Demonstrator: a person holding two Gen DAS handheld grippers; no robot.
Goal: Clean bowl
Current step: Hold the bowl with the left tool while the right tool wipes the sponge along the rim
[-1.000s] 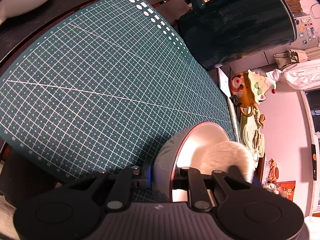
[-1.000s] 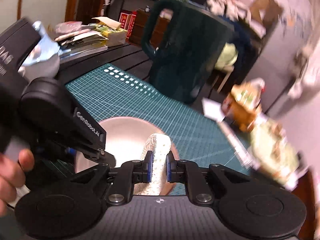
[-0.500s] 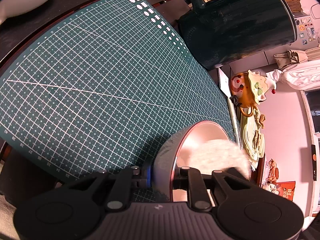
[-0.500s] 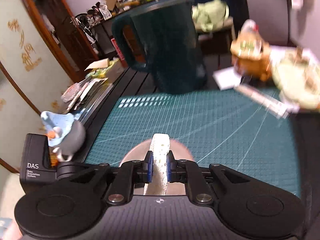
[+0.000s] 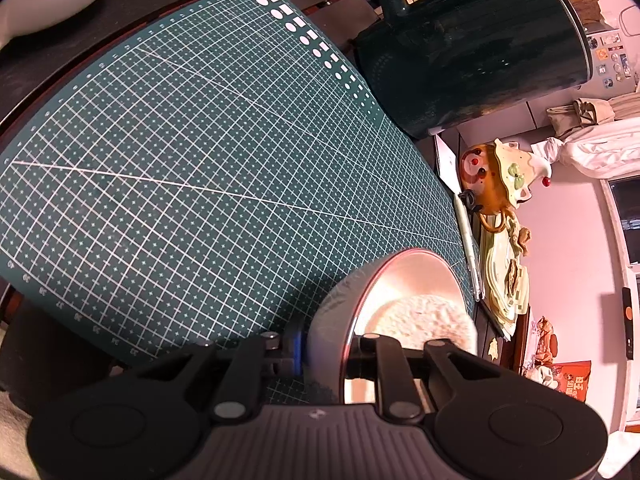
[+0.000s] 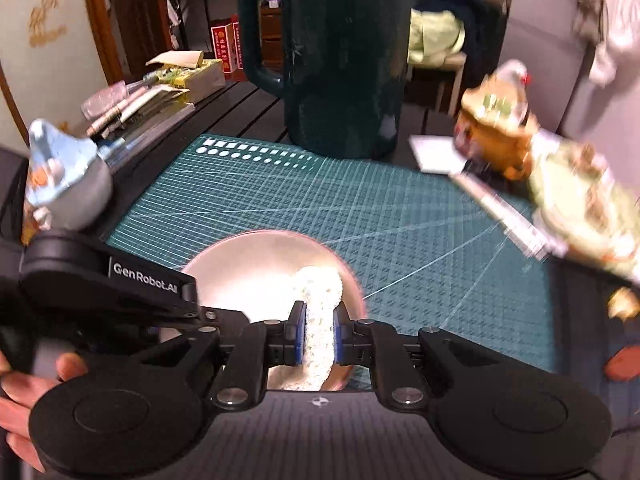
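A bowl (image 5: 416, 276), grey outside and pale pink inside, is tilted over the green cutting mat (image 5: 180, 160). My left gripper (image 5: 328, 350) is shut on the bowl's near rim, one finger outside the wall and one inside. In the right wrist view the bowl (image 6: 248, 268) opens toward me, and the left gripper (image 6: 188, 306) holds its left rim. My right gripper (image 6: 318, 338) is shut on a white sponge (image 6: 320, 292) that reaches down into the bowl. The sponge (image 5: 424, 320) lies against the inner wall.
A large dark green mug (image 6: 344, 60) stands at the mat's far edge. A ceramic figurine (image 6: 500, 128) and a green dish (image 6: 580, 196) sit at the right. A grey and blue object (image 6: 64, 176) is at the left. A person's hand (image 6: 24, 384) holds the left gripper.
The right gripper has rolled and swung, and the sponge has slid across the inside of the bowl toward the left gripper. The bowl and the left gripper have stayed still.
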